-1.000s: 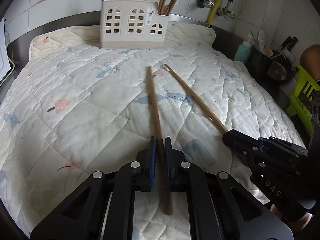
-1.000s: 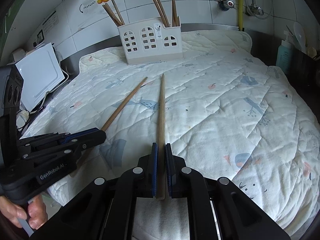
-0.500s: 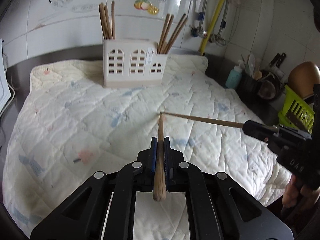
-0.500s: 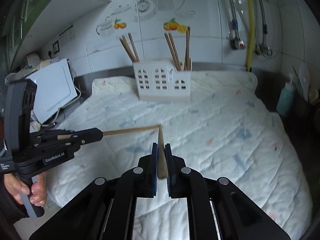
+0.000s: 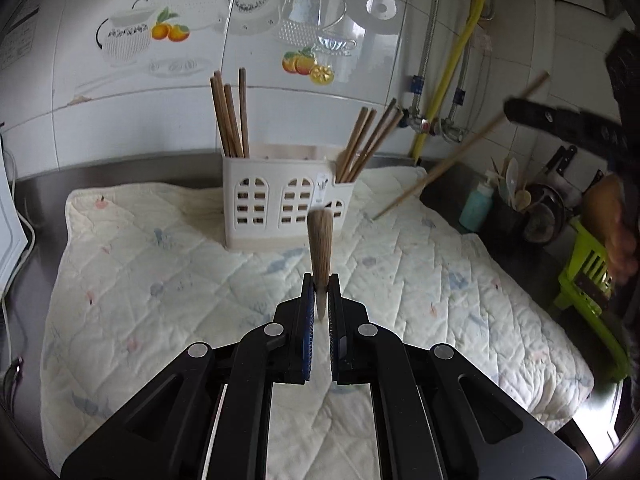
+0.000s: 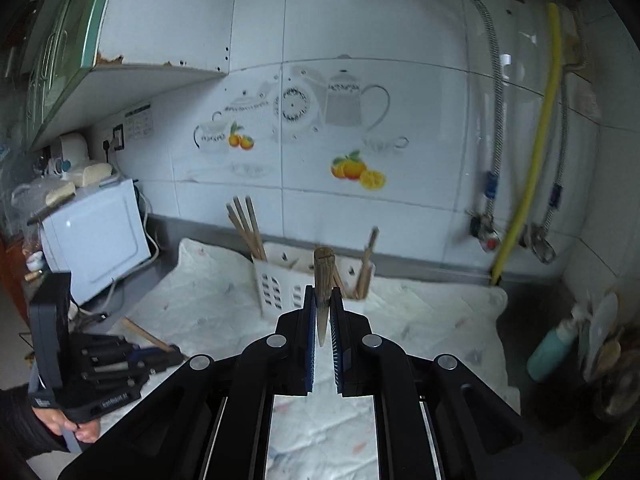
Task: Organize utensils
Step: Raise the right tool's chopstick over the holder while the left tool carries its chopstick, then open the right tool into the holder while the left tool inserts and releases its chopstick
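Left wrist view: the left gripper [image 5: 319,300] is clamped on a chopstick [image 5: 319,252], jaws nearly together, the stick's blunt end pointing up toward the camera, raised clear of the quilt [image 5: 160,272]. Beyond it a white holder [image 5: 280,208] stands on the quilt near the tiled wall [image 5: 280,20], with one bundle of chopsticks [image 5: 230,116] upright in its left compartment and another bundle [image 5: 368,140] leaning out of its right one. At upper right, blurred, the right gripper [image 5: 516,110] holds a second chopstick [image 5: 452,156] that slants down to the left, its lower tip near the holder's right side, above the quilt. A teal bottle [image 5: 476,206] and a green rack [image 5: 588,256] sit off the quilt's right edge. In the right wrist view, that gripper [image 6: 325,312] pinches its chopstick [image 6: 323,280] between narrowly spaced pads, the end pointing at the lens in front of the holder [image 6: 284,280]. The left gripper [image 6: 176,350] appears low at left, gripped by a hand [image 6: 60,424], its chopstick [image 6: 146,334] angling up and left. A white appliance [image 6: 96,236] stands against the wall at left.
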Available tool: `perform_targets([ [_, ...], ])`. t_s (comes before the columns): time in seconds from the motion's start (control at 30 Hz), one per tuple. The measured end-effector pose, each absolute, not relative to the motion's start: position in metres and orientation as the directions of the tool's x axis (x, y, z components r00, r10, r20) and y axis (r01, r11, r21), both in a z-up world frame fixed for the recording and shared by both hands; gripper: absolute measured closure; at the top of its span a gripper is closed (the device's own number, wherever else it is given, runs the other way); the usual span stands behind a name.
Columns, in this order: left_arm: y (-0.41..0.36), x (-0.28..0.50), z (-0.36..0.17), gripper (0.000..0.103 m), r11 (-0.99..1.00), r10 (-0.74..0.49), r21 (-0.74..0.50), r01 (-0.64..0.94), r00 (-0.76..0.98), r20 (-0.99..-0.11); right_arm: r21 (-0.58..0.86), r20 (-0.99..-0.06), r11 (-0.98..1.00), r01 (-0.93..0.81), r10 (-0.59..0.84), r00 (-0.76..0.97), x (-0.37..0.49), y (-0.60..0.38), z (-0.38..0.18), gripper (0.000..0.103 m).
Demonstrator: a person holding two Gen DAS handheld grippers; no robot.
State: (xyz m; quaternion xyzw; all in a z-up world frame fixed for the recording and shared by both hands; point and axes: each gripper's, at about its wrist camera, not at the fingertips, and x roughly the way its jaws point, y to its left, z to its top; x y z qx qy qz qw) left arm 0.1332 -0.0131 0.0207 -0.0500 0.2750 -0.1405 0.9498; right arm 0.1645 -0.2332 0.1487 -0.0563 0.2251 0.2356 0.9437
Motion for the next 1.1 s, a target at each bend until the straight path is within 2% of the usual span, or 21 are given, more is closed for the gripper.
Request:
perform_targets([
  [0.37, -0.008, 0.157, 0.061, 0.098, 0.960, -0.281, -0.123, 0.253, 0.846, -0.454, -0.142, -0.432, 0.892, -0.430, 0.335, 0.837, 0.231, -0.194, 0.178, 0.096],
  [0.87, -0.018, 0.215, 0.176, 0.098, 0.979, -0.203, -0.020, 0.204, 0.955, -0.214, -0.081, -0.593, 0.893, -0.443, 0.314, 0.741, 0.303, -0.188, 0.126, 0.096],
  [1.0, -0.022, 0.245, 0.185, 0.098, 0.987, -0.157, -0.002, 0.160, 0.969, -0.191, -0.087, -0.582, 0.894, -0.440, 0.313, 0.750, 0.302, -0.191, 0.122, 0.090],
  [1.1, -0.023, 0.261, 0.180, 0.098, 0.990, -0.136, -0.004, 0.138, 0.972, -0.191, -0.087, -0.563, 0.894, -0.439, 0.319, 0.762, 0.299, -0.197, 0.126, 0.082],
])
